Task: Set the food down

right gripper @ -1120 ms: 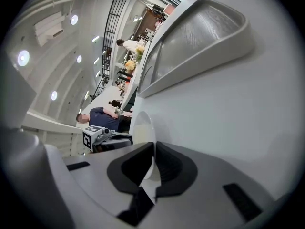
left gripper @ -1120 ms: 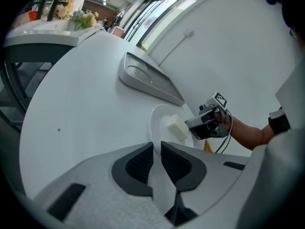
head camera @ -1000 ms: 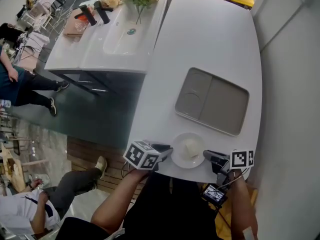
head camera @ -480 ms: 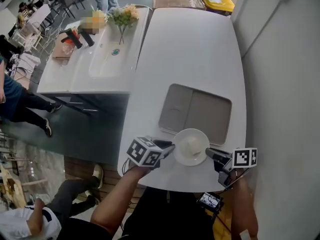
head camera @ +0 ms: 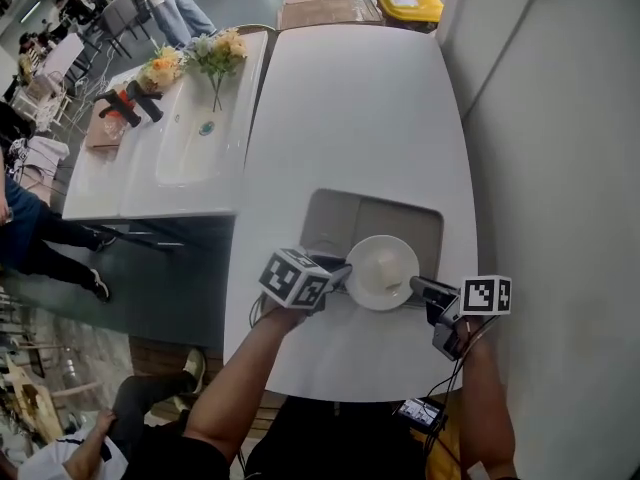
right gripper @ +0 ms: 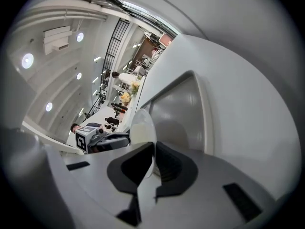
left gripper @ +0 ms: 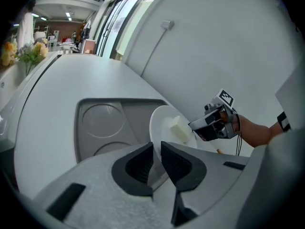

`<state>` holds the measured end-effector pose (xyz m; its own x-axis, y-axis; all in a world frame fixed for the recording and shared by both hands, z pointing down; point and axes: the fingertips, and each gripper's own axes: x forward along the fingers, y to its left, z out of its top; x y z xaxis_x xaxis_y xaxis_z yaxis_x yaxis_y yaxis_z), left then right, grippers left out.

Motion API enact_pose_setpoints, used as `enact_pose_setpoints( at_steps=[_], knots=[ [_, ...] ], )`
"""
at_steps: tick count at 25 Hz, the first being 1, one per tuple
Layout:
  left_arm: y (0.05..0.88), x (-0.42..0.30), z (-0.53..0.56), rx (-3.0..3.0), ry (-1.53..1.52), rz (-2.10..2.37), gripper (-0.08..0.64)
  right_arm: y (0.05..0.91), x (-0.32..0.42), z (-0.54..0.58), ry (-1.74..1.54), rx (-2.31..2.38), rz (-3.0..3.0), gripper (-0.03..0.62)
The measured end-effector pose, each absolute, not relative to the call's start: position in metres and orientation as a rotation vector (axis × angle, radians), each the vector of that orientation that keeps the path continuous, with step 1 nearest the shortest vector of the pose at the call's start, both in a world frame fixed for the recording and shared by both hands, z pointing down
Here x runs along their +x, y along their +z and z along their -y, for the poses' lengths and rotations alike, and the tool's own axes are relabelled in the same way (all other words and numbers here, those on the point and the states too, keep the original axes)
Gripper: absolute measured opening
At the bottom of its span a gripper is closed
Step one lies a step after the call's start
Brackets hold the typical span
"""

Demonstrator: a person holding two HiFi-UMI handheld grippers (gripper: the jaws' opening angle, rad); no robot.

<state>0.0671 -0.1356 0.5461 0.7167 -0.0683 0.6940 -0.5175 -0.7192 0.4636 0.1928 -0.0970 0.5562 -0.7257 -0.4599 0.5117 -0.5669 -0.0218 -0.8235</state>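
Observation:
A white plate [head camera: 382, 271] carries a pale block of food [left gripper: 178, 128]. Both grippers hold it by opposite rims, above the near side of a grey two-compartment tray [head camera: 432, 225] on the white table. My left gripper [head camera: 343, 273] is shut on the plate's left rim; in the left gripper view the rim sits between the jaws [left gripper: 157, 149]. My right gripper [head camera: 418, 288] is shut on the right rim, and the right gripper view shows the plate [right gripper: 142, 128] edge-on between its jaws [right gripper: 153, 151]. The tray's round recess [left gripper: 101, 117] is bare.
The long white table [head camera: 350, 98] runs away from me, with a wall close on the right. A second white counter [head camera: 170, 148] with flowers [head camera: 215, 53] stands to the left. A yellow bin [head camera: 410, 3] sits at the far end. People are at the far left.
Both grippers have carried the plate away from the table's near edge and up over the tray. Both are still shut on its rims.

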Motion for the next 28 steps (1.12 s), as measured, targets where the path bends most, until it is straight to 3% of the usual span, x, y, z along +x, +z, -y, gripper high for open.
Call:
enact_pose_setpoints(
  at_steps=[18,28],
  knots=[
    [0.579,0.090,0.167,2.335,1.225,0.430,0.051,0.583,0.213,0.131,1.497,1.156,2.015,0.018],
    [0.583,0.094,0.169,2.474,1.521,0.497,0.051,0.591,0.214,0.141,1.045,1.166,1.912,0.086]
  ],
)
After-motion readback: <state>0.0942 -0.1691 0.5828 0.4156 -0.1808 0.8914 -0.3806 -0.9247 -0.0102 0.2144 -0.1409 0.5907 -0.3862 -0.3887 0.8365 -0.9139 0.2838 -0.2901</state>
